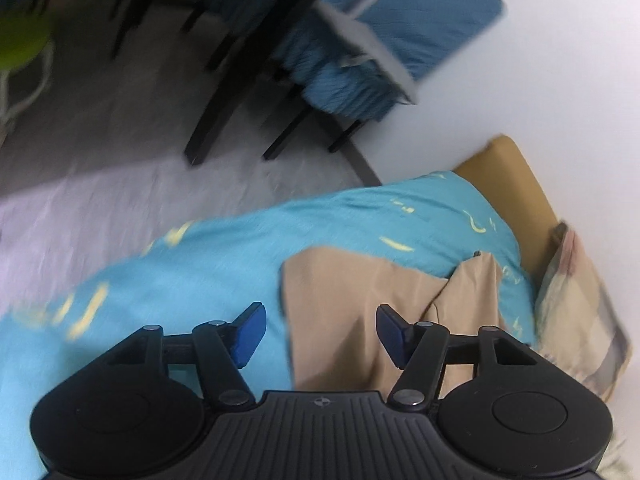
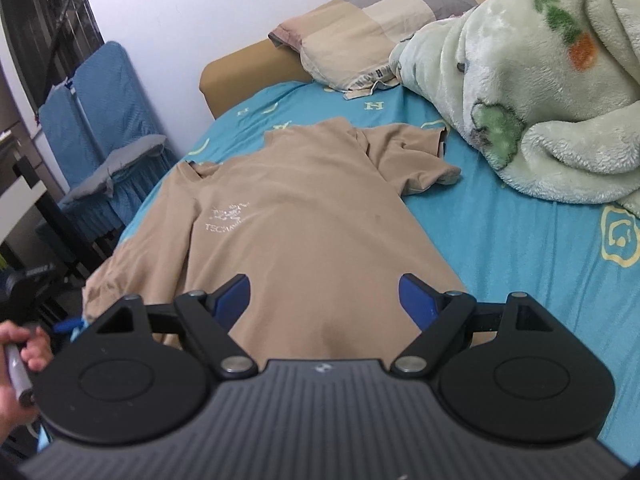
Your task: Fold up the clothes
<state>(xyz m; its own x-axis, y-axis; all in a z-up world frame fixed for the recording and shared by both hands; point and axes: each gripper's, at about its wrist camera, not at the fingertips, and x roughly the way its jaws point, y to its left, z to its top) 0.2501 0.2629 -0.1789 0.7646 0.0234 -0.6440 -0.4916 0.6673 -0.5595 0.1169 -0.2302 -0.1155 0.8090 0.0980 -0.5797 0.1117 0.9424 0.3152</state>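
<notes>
Right hand-held gripper (image 2: 324, 300) open over tan shirt (image 2: 304, 208), collar pointing away.

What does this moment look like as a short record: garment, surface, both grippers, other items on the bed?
garment: tan T-shirt, spread flat, white print facing up, one sleeve rumpled
surface: bed with turquoise sheet
left gripper: open, empty, above the shirt's edge
right gripper: open, empty, over the shirt's near end
other items: patchwork pillow at the head; pale green fleece blanket bunched beside the shirt, apart from it
fold progress: none visible yet
image quality: left wrist view motion-blurred
</notes>
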